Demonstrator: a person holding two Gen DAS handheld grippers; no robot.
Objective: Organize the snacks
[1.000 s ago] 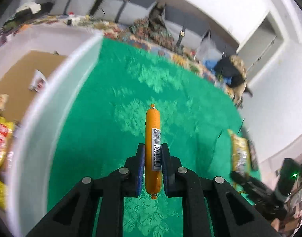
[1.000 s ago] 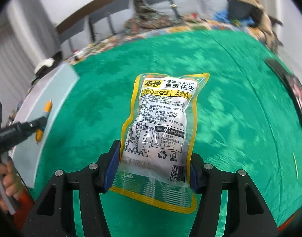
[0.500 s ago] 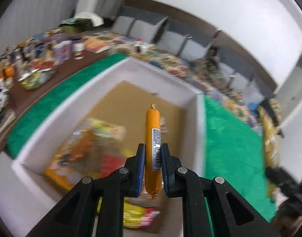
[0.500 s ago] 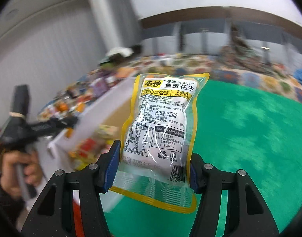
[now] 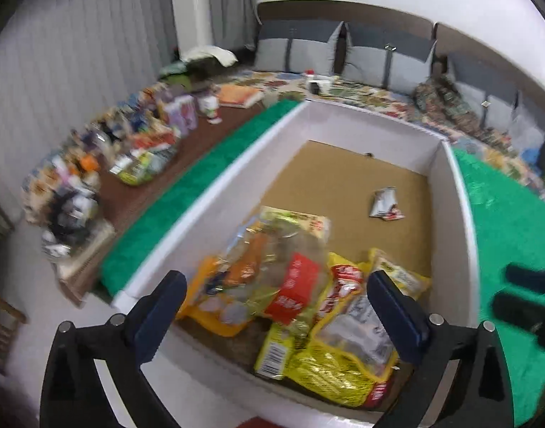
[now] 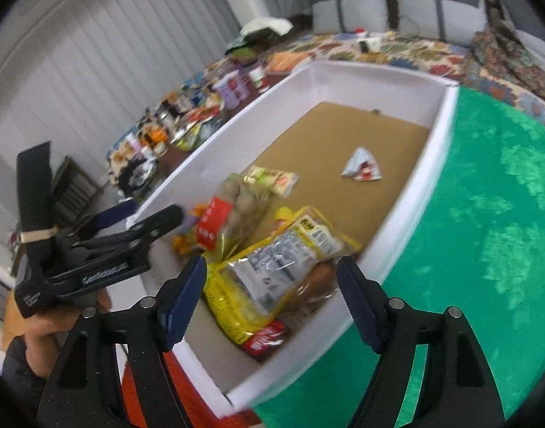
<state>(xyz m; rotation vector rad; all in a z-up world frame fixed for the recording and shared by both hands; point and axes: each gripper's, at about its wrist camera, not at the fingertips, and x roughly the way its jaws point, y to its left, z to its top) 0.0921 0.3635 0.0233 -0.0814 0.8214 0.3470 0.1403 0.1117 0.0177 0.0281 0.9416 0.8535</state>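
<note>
Both tongs above the white box's (image 5: 464,221) near end, jaws just sprung apart, nothing between: left tongs (image 5: 276,303), right tongs (image 6: 272,285). Peanut packet (image 6: 286,249) lies on the snack pile inside the box.

Little can be read here. In the right wrist view, the black body of the left tool (image 6: 140,210) carries a line of white lettering along its side and a few smaller white lines near its rear end, all too blurred to make out. The yellow snack bag (image 6: 279,264) in the white box (image 6: 432,164) shows a clear panel of fine black print and a barcode-like block, none of it legible. A red pack (image 5: 293,294) in the left wrist view bears pale characters, too smeared to read. The yellow pack (image 5: 272,353) beside it shows a white barcode patch, digits unreadable.
</note>
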